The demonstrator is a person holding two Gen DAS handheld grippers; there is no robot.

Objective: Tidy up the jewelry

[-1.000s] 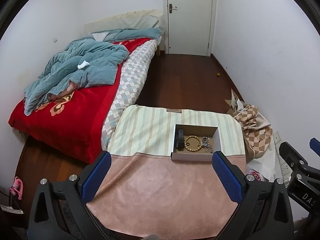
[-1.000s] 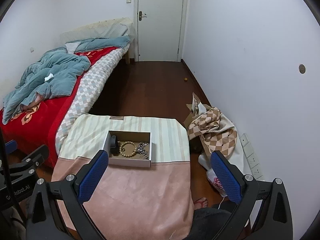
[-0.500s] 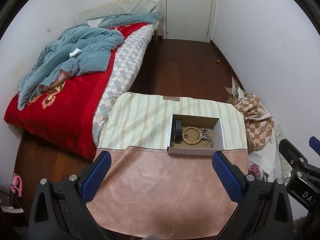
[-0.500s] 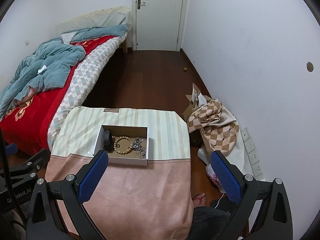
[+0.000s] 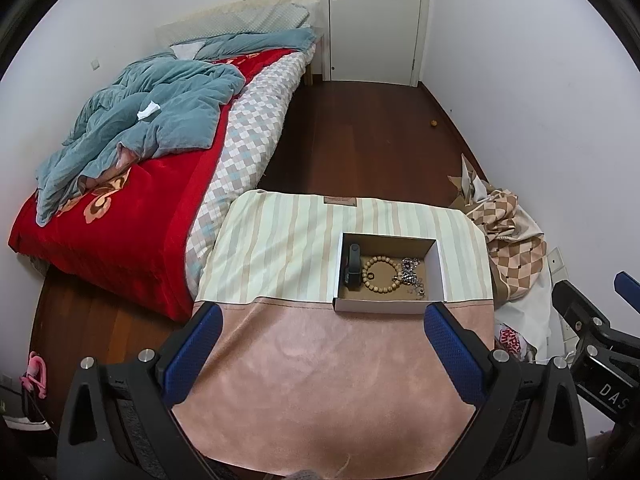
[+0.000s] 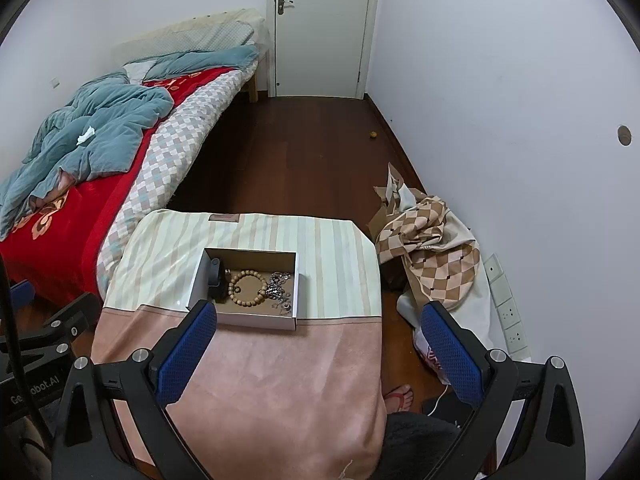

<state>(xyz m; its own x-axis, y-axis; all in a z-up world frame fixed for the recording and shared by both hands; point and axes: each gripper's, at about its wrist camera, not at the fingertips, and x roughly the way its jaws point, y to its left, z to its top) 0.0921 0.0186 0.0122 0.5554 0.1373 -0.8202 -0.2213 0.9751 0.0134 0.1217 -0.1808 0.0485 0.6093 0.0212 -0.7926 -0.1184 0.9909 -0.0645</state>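
A shallow white cardboard box [image 5: 387, 305] [image 6: 244, 318] sits on a cloth-covered table [image 5: 320, 380] [image 6: 280, 380]. Inside lie a wooden bead bracelet [image 5: 379, 274] [image 6: 247, 285], a dark clip-like item [image 5: 353, 266] [image 6: 215, 274] at the left end, and a tangle of silver chain jewelry [image 5: 410, 276] [image 6: 278, 288]. My left gripper [image 5: 322, 354] hovers open above the pink part of the cloth, short of the box. My right gripper [image 6: 318, 352] is open too, its left fingertip [image 6: 188, 352] near the box's front left corner. Neither holds anything.
A bed [image 5: 132, 184] with a red cover and a teal quilt [image 5: 152, 120] runs along the left. A checked cloth pile [image 6: 428, 240] lies by the right wall. A closed white door [image 6: 322, 28] is at the far end. A foot in a sandal [image 6: 398, 394] is beside the table.
Both grippers have risen and tilted down a little, so the table and box sit slightly higher in view. The box contents have not moved and both grippers stay open.
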